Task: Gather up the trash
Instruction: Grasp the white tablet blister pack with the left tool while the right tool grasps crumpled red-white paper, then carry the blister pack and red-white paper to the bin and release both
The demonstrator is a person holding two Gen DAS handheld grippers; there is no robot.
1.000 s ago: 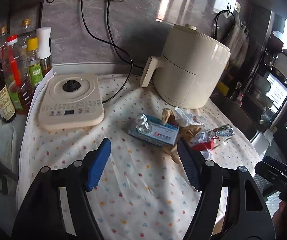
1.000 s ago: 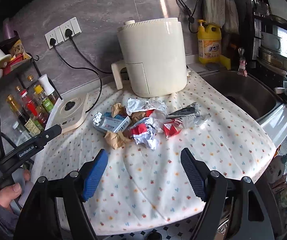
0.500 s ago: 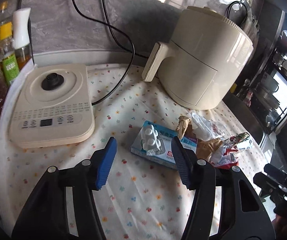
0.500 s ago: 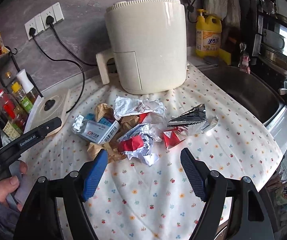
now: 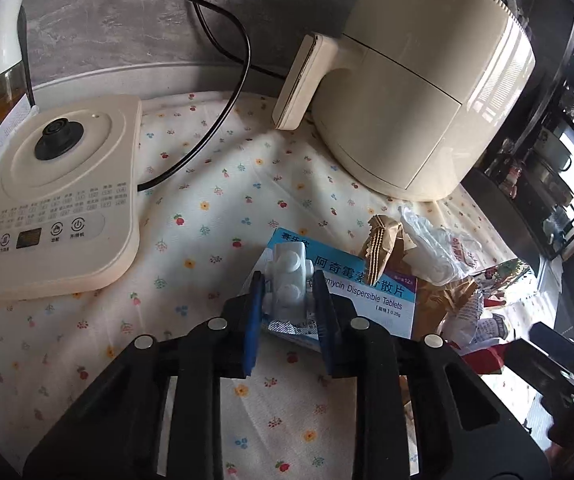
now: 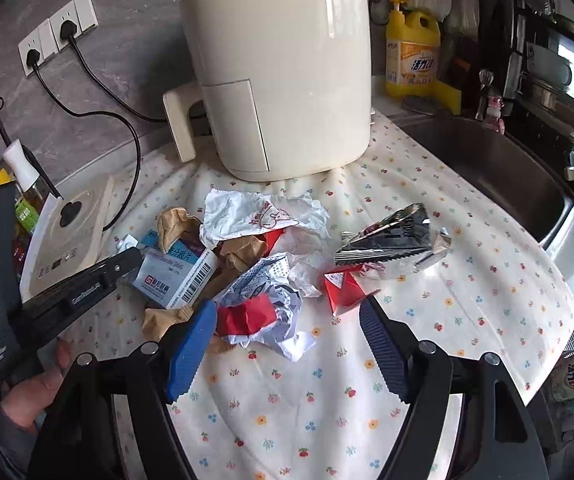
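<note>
Left gripper (image 5: 289, 290): jaws just closing, now clamped on white blister pack (image 5: 290, 280) atop blue medicine box (image 5: 361, 292). Right gripper (image 6: 287, 340): spread wide, empty, above crumpled wrappers (image 6: 261, 304) on floral cloth (image 6: 467, 308).

Daylight from right – glare on air fryer (image 5: 419, 92), fisheye-warped dark edges.

cream air fryer (image 6: 279, 68) on floral cloth (image 6: 467, 296), beside kettle base (image 5: 55, 196); yellow detergent bottle (image 6: 413, 54) by sink (image 6: 487, 168).

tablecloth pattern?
Cream tablecloth with small scattered flowers and fruit in red, blue and yellow; clearest in the right wrist view.
</note>
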